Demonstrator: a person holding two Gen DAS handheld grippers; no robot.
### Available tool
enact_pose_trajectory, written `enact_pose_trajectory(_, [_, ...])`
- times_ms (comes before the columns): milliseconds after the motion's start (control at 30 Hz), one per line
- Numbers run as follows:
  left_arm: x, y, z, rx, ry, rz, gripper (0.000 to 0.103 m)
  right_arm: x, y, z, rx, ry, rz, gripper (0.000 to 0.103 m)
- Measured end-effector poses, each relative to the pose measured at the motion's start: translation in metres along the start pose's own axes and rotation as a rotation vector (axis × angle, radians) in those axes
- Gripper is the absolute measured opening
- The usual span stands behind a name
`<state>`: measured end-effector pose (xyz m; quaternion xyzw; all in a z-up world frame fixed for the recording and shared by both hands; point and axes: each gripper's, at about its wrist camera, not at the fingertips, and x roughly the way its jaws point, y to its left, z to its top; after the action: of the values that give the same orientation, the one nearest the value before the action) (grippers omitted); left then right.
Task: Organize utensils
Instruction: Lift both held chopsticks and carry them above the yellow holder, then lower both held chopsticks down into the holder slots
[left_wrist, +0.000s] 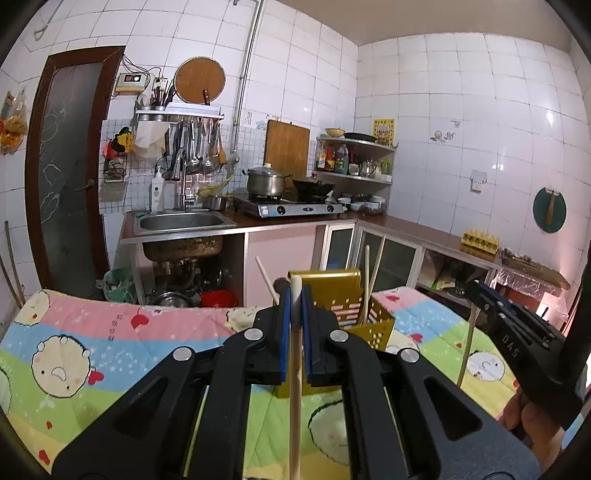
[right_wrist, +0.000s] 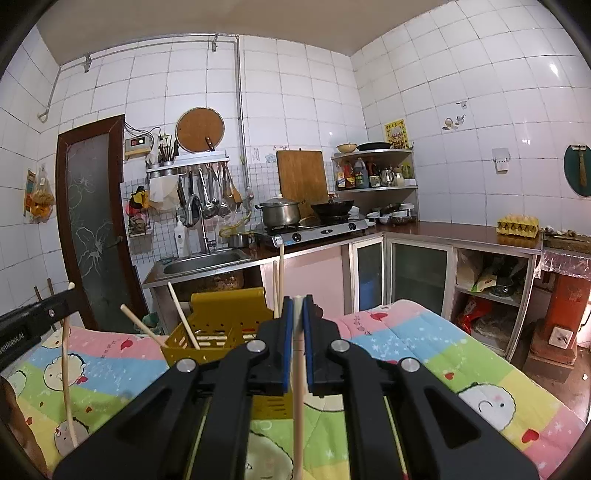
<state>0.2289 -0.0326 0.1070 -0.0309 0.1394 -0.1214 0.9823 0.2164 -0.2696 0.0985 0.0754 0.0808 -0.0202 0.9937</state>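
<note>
Each claw (left_wrist: 295, 295) (right_wrist: 297, 306) pinches a chopstick (left_wrist: 294, 387) (right_wrist: 298, 387) (gold holder (left_wrist: 369, 321) ahead).

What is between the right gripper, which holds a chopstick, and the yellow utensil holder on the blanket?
Nothing: in the right wrist view the right gripper, shut on its chopstick, sits just before the yellow holder, with no object between them.
</note>
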Motion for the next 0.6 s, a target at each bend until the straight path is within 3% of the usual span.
enact_pose_trajectory(233, [0.009, -0.004, 0.034, 0.003, -0.070, -0.013, 0.004, 0.012, 0.006, 0.036, -0.003, -0.082, 0.024, 0.006])
enact_pose_trajectory(600, [0.014, -0.014, 0.099, -0.017, -0.306, -0.048, 0.004, 0.027, 0.020, 0.099, 0.031, -0.267, 0.078, 0.006])
